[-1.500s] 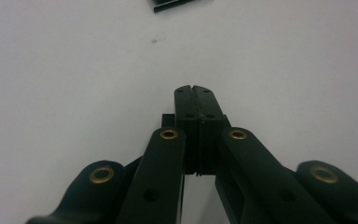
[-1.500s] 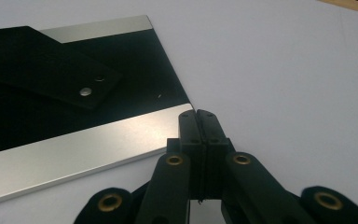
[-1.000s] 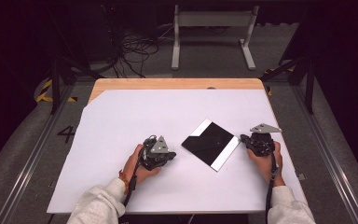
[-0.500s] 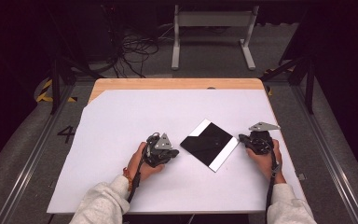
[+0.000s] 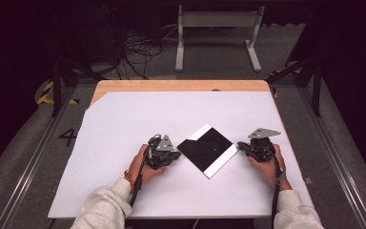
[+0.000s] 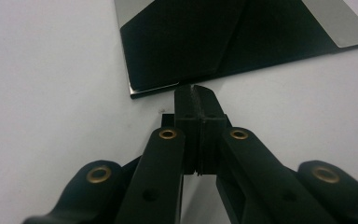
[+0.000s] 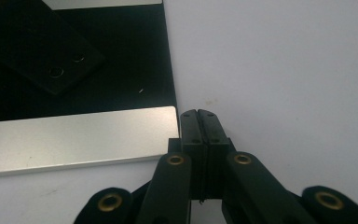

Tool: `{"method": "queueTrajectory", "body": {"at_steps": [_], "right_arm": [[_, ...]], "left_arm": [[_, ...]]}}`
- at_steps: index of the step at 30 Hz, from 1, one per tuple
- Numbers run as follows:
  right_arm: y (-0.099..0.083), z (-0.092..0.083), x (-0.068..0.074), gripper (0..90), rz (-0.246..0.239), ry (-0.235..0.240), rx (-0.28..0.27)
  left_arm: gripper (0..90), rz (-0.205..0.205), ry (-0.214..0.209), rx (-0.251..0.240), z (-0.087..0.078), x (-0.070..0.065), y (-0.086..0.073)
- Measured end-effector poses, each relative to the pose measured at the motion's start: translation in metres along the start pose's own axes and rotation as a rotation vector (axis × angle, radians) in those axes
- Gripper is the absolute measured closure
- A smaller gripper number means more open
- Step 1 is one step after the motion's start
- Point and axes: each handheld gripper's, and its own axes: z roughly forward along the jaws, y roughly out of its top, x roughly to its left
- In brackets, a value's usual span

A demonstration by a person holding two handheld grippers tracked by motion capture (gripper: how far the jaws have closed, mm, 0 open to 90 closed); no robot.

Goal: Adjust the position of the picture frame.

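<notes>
White table (image 5: 124,143): black panel (image 5: 205,148) between closed hand-held grippers, just beside each.

My table (image 5: 124,119) carries a white sheet; at 12 o'clock stands a grey frame (image 5: 217,28), at 11 o'clock tangled cables (image 5: 140,52).

A white sheet (image 5: 171,119) covers most of the wooden bench (image 5: 181,85), centre frame. Grey carpet floor (image 5: 24,157) surrounds it. Tangled black cables (image 5: 138,50) lie upper left; a white metal frame (image 5: 218,21) stands top centre. The room beyond is dark.
</notes>
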Motion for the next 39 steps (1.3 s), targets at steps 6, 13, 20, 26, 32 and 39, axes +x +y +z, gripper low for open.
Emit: {"method": "queueTrajectory", "body": {"at_steps": [6,13,20,26,32,39], "right_arm": [[-0.001,-0.001,0.010,90.0,-0.037,0.025,-0.001],[-0.001,-0.002,0.014,90.0,-0.047,0.042,0.003],[-0.001,-0.003,0.015,90.0,-0.046,0.033,0.005],[-0.003,-0.007,0.017,90.0,-0.042,0.033,0.016],[-0.006,-0.013,0.024,90.0,-0.060,0.048,0.032],[-0.006,-0.011,0.028,90.0,-0.059,0.059,0.023]], "left_arm": [[87.6,-0.004,-0.001,0.003,-0.002,0.002,-0.002],[87.9,-0.001,-0.001,0.006,-0.002,0.002,-0.001],[89.0,-0.025,0.047,-0.036,-0.011,0.013,-0.002],[89.3,-0.078,0.111,-0.063,-0.016,0.035,-0.002],[89.2,-0.127,0.139,-0.049,-0.008,0.051,-0.002],[88.3,-0.143,0.149,-0.033,0.002,0.059,0.002]]}}
